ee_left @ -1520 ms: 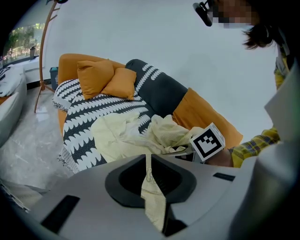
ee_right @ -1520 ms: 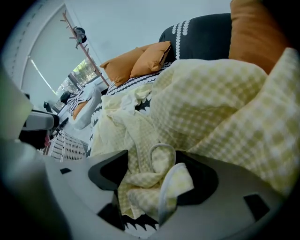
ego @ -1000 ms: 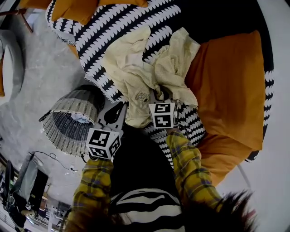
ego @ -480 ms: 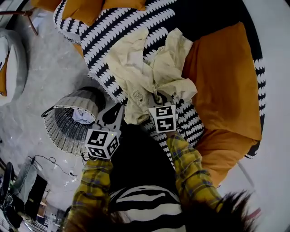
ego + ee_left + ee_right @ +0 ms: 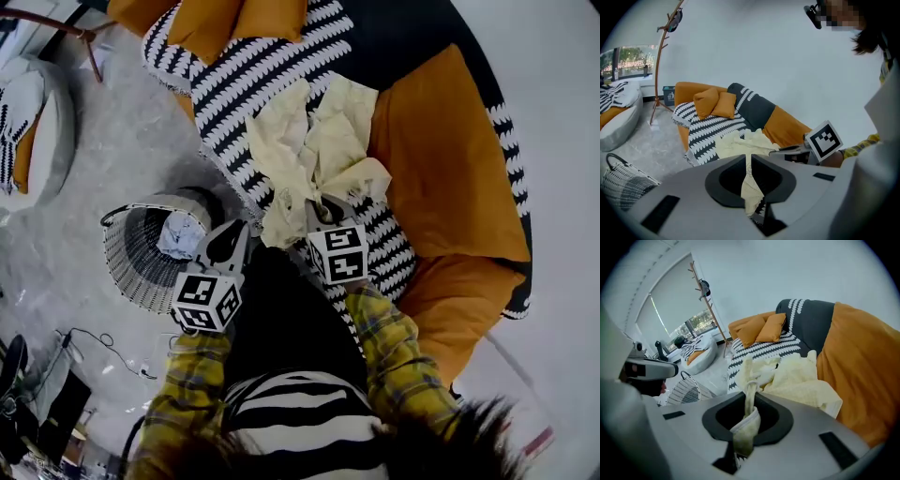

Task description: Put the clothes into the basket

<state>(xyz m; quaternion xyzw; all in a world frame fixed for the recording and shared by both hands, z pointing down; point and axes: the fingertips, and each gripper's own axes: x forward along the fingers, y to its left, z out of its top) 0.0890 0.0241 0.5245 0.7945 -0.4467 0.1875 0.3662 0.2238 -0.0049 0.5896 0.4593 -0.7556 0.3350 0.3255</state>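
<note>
Orange sofa (image 5: pixel 450 178) with a black-and-white throw (image 5: pixel 253 75) fills my head view. Pale yellow cloth (image 5: pixel 314 155), crumpled and creased, lies on it just beyond both sets of fingers. Its long axis runs from the fingertips away toward the backrest, with the near end pinched up. I can't tell what garment it is, and its near edge is hidden behind the gripper bodies. A wicker basket (image 5: pixel 131 262) sits on the floor left of the left fingers, apart from them; something pale inside is hard to make out. The left gripper (image 5: pixel 747 161) is clamped on a cloth fold, and the right gripper (image 5: pixel 749 401) likewise on a hem strip.
</note>
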